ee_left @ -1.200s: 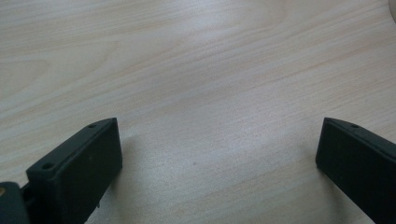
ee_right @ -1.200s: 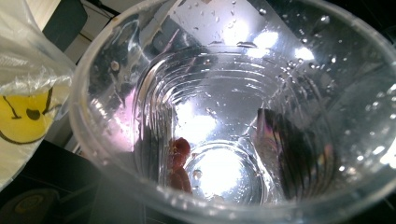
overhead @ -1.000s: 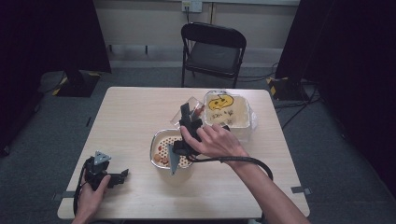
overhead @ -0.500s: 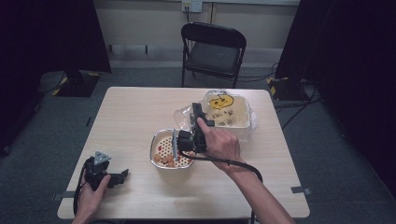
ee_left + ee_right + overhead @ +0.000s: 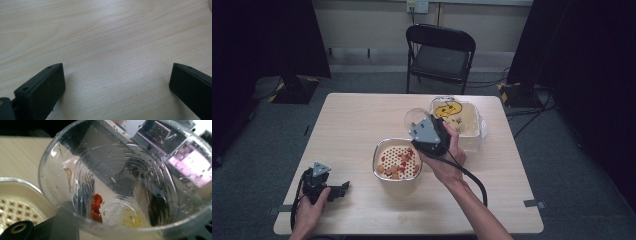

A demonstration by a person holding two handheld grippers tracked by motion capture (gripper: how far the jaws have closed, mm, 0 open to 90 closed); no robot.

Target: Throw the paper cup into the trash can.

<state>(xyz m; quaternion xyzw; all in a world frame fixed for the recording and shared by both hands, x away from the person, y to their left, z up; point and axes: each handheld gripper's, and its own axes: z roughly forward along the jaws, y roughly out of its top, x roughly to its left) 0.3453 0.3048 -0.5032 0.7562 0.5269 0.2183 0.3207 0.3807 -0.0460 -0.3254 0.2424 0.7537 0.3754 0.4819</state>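
High view finding: the right gripper (image 5: pixel 421 129) is clamped on 1 clear plastic cup (image 5: pixel 416 119), held tilted above the far right rim of the steel bowl with a perforated strainer insert (image 5: pixel 397 160), which stands near the middle of the desk (image 5: pixel 357 120). The left gripper (image 5: pixel 339 189) rests near the front left corner, jaws spread wide with nothing between them, as the left gripper view confirms over bare wood.

Right gripper view finding: the cup (image 5: pixel 120 182) still carries about 3 red pieces (image 5: pixel 96 207) stuck low on its wall, plus water droplets.

Judgement: emptying is incomplete. Recommended: keep the mouth over the strainer, tip further and shake lightly so the clinging pieces drop inside the rim; keep the grip firm, since the wet wall may slip.

Count: 2 grippers, 1 cup, 1 bowl with strainer, 1 clear tub with a yellow face print (image 5: pixel 457 117) by the far right edge, 1 folding chair (image 5: pixel 439 52) beyond the desk. Pieces in the strainer are too many to count.
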